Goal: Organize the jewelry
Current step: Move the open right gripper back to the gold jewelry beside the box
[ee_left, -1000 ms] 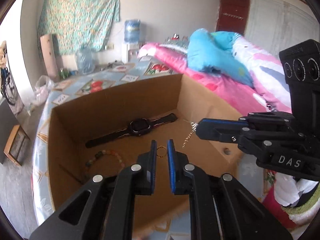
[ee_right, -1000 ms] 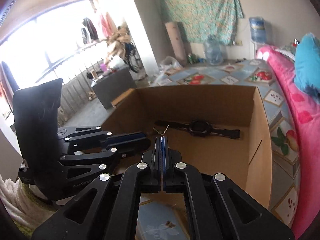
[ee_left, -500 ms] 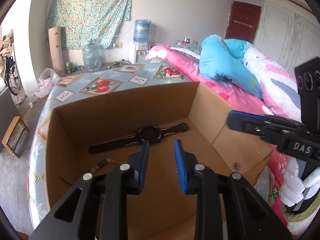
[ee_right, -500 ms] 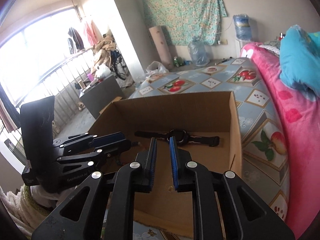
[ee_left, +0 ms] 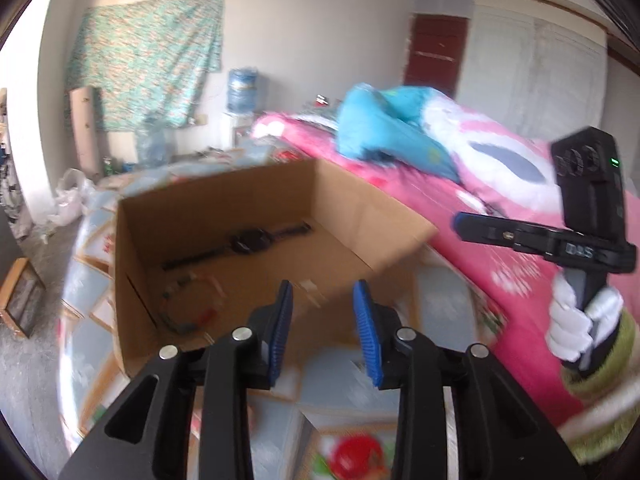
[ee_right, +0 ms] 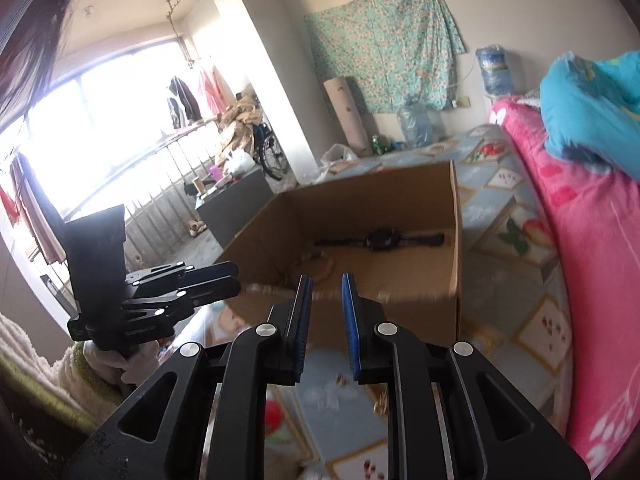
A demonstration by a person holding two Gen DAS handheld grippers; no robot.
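An open cardboard box (ee_left: 352, 216) (ee_right: 404, 188) sits on the bed. A black wristwatch (ee_left: 248, 240) (ee_right: 380, 240) lies flat at its far side. A beaded bracelet (ee_left: 180, 304) lies blurred near the box's left wall. A thin chain on the box floor is too blurred to make out. My left gripper (ee_left: 322, 300) is open and empty, held above and in front of the box. My right gripper (ee_right: 325, 284) is open and empty, also pulled back over the box's near edge. Each gripper shows in the other's view: the right gripper (ee_left: 472, 226) and the left gripper (ee_right: 224, 280).
The bed has a blue patterned sheet (ee_right: 500, 184) with fruit squares. A pink blanket (ee_left: 460, 208) and a blue pillow (ee_left: 380, 128) lie to the right. Water jugs (ee_left: 242, 88) stand by the far wall. A balcony railing (ee_right: 132, 208) is at the left.
Both grippers opened, from pinching a thin chain with a ring over the box to empty. Both pulled back and up, away from the box.
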